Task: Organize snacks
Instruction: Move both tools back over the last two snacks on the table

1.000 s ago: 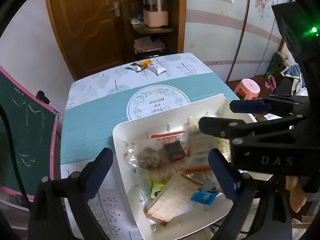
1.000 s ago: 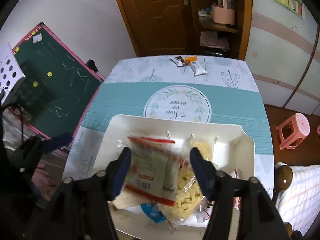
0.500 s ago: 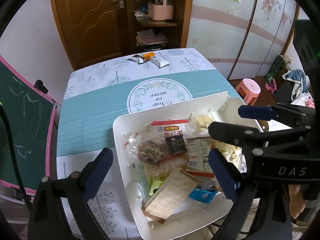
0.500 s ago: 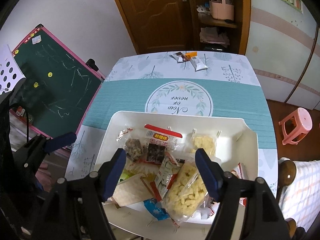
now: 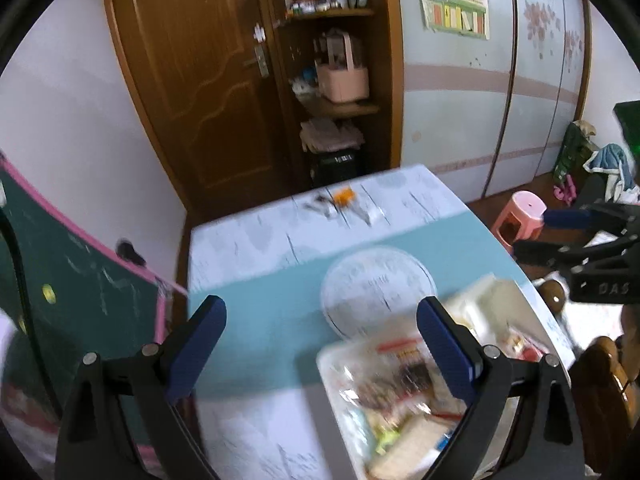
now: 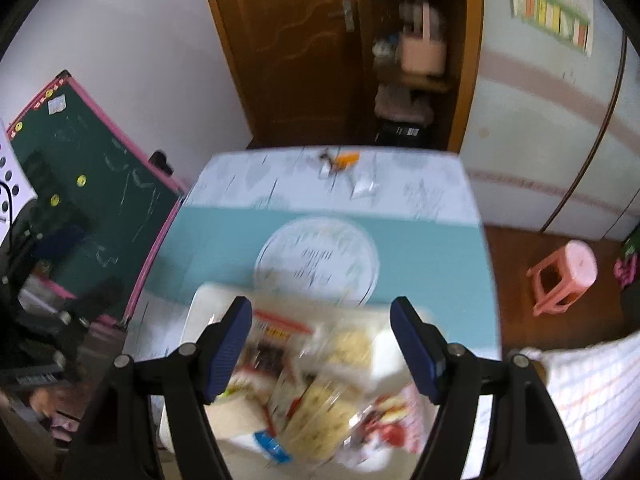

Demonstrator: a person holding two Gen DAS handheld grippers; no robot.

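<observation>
Teal-clothed counter (image 6: 224, 236) bearing a white tray (image 6: 192, 320) of snack packets (image 6: 320, 420); we hold the left gripper (image 5: 320, 344) and right gripper (image 6: 322, 344) above it, jaws spread, empty.

surface: table (image 6: 440, 248) under a teal-and-white cloth with a round white emblem (image 6: 316, 260) ahead of the fingertips | near end: white tray (image 6: 192, 320) heaped with snack packets (image 6: 320, 412), below and between the right fingers | far end: loose wrappers (image 6: 340, 160), well beyond the tray, blurred
</observation>
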